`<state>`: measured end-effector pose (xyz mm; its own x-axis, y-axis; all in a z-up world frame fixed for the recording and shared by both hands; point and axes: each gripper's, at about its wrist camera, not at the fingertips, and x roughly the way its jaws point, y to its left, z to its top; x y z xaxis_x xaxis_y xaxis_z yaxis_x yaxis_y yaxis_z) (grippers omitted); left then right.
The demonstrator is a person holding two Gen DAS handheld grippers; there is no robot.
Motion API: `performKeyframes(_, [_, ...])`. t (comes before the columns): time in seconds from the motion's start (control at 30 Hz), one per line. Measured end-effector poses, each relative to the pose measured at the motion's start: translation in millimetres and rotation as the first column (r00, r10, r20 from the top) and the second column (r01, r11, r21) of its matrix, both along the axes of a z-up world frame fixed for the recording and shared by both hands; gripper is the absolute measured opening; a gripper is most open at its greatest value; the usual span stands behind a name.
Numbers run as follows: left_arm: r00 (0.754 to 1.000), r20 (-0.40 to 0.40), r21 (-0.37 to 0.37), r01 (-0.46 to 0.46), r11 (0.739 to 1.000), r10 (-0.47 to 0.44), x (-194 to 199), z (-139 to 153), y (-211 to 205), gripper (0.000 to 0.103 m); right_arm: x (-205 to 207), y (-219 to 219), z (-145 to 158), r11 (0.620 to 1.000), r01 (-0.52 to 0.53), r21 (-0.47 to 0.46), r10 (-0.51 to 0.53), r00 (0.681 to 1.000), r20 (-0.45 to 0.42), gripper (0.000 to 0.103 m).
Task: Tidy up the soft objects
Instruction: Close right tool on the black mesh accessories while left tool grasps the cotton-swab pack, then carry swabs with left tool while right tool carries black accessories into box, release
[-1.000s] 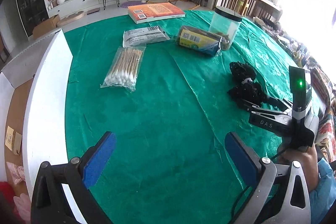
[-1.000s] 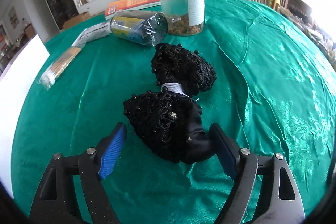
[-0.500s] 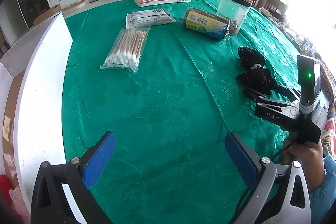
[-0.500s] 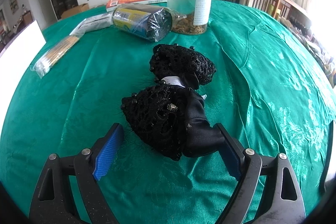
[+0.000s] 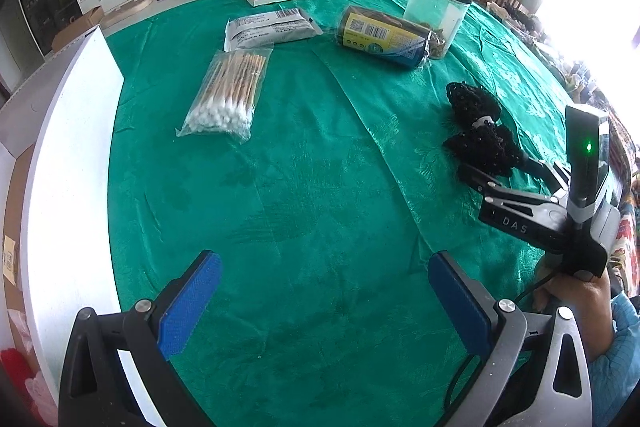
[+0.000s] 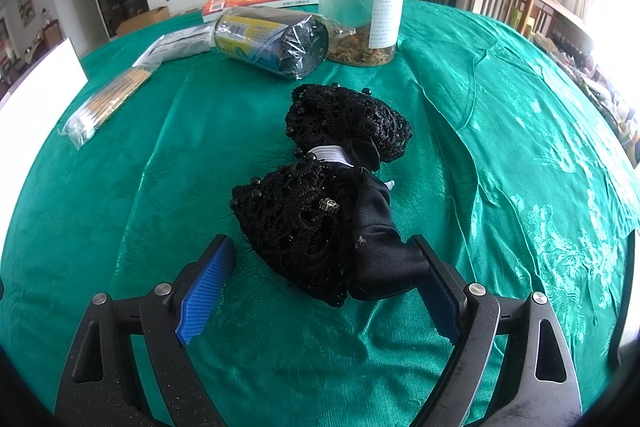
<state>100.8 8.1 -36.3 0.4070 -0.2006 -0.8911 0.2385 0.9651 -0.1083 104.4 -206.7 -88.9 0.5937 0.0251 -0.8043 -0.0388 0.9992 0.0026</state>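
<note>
Fingers (image 6: 320,283) of both grippers spread wide above green tablecloth (image 5: 320,187) in living room.

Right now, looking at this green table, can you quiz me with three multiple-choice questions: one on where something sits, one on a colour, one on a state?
1. Where is the black lace hair bow?
A. between the right claw pads
B. on the book
C. inside the jar

2. What colour is the jar lid?
A. white
B. black
C. orange

3. The left claw is:
A. gripping cotton swabs
B. gripping the bow
C. open, holding nothing

Answers: 1 A, the bow lies on the cloth with a pad either side; 2 B, the lid is black; 3 C, only green cloth shows between its pads.
</note>
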Motion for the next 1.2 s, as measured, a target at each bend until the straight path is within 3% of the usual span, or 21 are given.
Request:
performKeyframes(0.13, [0.997,0.049,-0.093,-0.053,0.994,0.058,38,38,22,0.102,0,0,0,1.000,0.000,0.000,0.000,1.000,0.000,0.089])
performKeyframes(0.2, [0.996,0.038,-0.095,-0.083,0.992,0.087,65,42,30,0.102,0,0,0,1.000,-0.001,0.000,0.001,1.000,0.000,0.089])
performKeyframes(0.4, [0.990,-0.074,0.011,-0.117,0.993,0.117,137,-17,32,0.102,1,0,0,1.000,-0.001,0.003,0.001,1.000,-0.001,0.090])
performKeyframes(0.47, [0.985,-0.066,0.049,-0.156,0.987,0.159,152,-34,36,0.102,0,-6,3,0.998,0.012,0.055,-0.013,1.000,0.003,0.089])
performKeyframes(0.57, [0.981,-0.043,0.118,-0.183,0.976,0.189,163,-55,39,0.102,-11,-40,17,0.958,0.077,0.275,-0.103,0.991,0.081,0.089])
performKeyframes(0.67, [0.985,-0.050,0.162,-0.156,0.974,0.166,167,-70,34,0.102,-17,-61,23,0.940,0.160,0.303,-0.202,0.973,0.112,0.090])
performKeyframes(0.73, [0.989,-0.028,0.159,-0.142,0.977,0.148,168,-72,31,0.103,-13,-58,23,0.934,0.144,0.327,-0.190,0.975,0.112,0.090])
performKeyframes(0.8, [0.990,-0.026,0.154,-0.133,0.979,0.139,170,-71,28,0.102,-2,-44,23,0.950,0.104,0.294,-0.143,0.983,0.112,0.090])
performKeyframes(0.83, [0.991,-0.026,0.140,-0.129,0.982,0.134,170,-71,28,0.096,6,-35,22,0.960,0.091,0.267,-0.122,0.987,0.102,0.090])
performKeyframes(0.9, [0.990,-0.006,0.118,-0.140,0.983,0.142,164,-64,29,0.067,26,-23,17,0.970,0.059,0.237,-0.075,0.995,0.058,0.088])
performKeyframes(0.93, [0.989,-0.002,0.116,-0.145,0.983,0.146,161,-59,29,0.044,35,-18,13,0.970,0.045,0.237,-0.052,0.998,0.024,0.083])
performKeyframes(0.97, [0.990,-0.008,0.111,-0.141,0.984,0.143,157,-54,30,0.038,38,-17,9,0.975,0.060,0.215,-0.060,0.998,-0.008,0.049])
performKeyframes(1.0, [0.990,-0.012,0.098,-0.136,0.986,0.138,152,-50,32,0.037,39,-18,9,0.978,0.081,0.191,-0.081,0.997,-0.010,0.036])
performKeyframes(1.1, [0.995,0.018,0.047,-0.104,0.993,0.103,125,-26,37,0.036,23,-27,22,0.966,0.099,0.239,-0.107,0.994,0.018,0.037])
performKeyframes(1.2, [0.995,0.048,-0.077,-0.082,0.994,0.086,87,11,50,0.036,0,-19,45,0.972,0.054,0.227,-0.071,0.995,0.065,0.037])
